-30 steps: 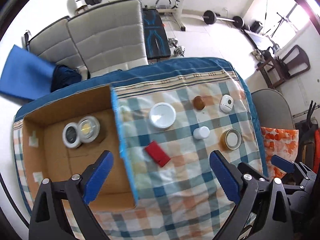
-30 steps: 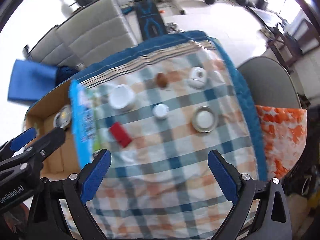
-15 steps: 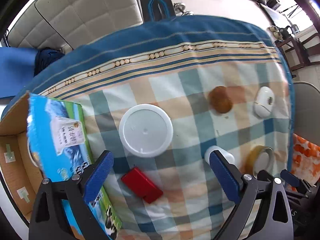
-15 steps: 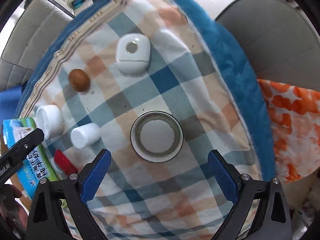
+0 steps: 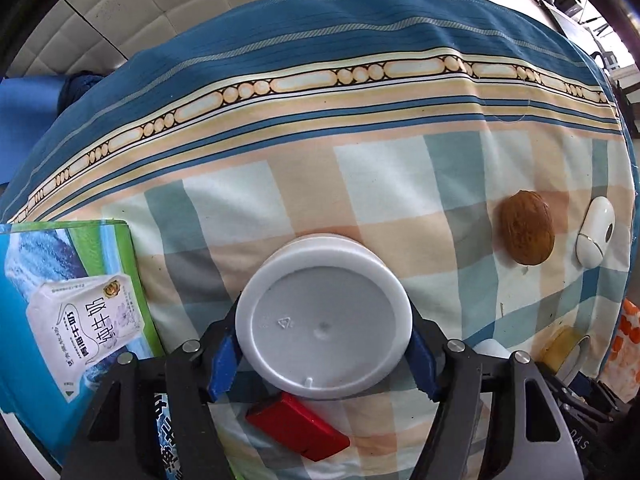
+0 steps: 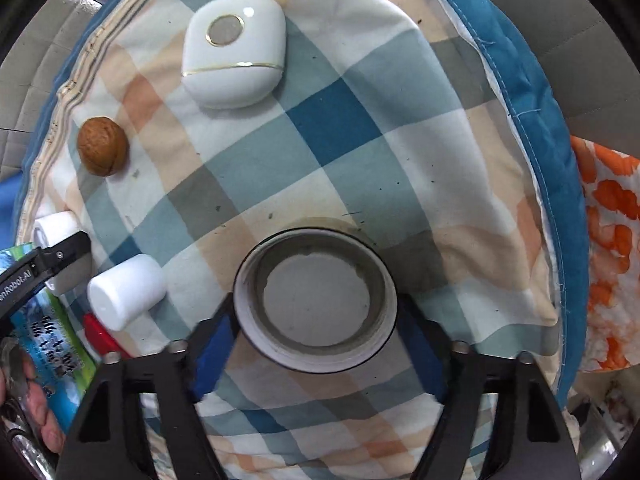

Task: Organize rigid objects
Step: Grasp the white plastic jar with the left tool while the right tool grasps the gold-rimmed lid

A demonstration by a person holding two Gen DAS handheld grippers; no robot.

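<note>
Left wrist view shows the left gripper (image 5: 324, 354) lowered over a white round container (image 5: 323, 320) that stands on the checked tablecloth (image 5: 400, 184); its blue pads sit at the two sides of the container and seem to touch it, so I judge it is closed on it or very nearly so. Just below the container lies a red flat block (image 5: 298, 428), and at the left stands the printed flap of the cardboard box (image 5: 68, 312), where the objects probably should go. Farther right rest a walnut (image 5: 527, 229) and a white compact case (image 5: 595, 237), apart from each other. In the right wrist view the right gripper (image 6: 316, 344) reaches around a tape roll (image 6: 316, 300), with a blue pad on each side of it; if they already press it I cannot tell for sure, but they look in contact. A small white cylinder (image 6: 126, 290) lies on its side to the left of the roll. The step in hand seems to be the grasping of two objects at once. The next move, I think, calls for a firm squeeze, then lifting straight up so the red block is not dragged, and carrying both toward the box at the left.
</note>
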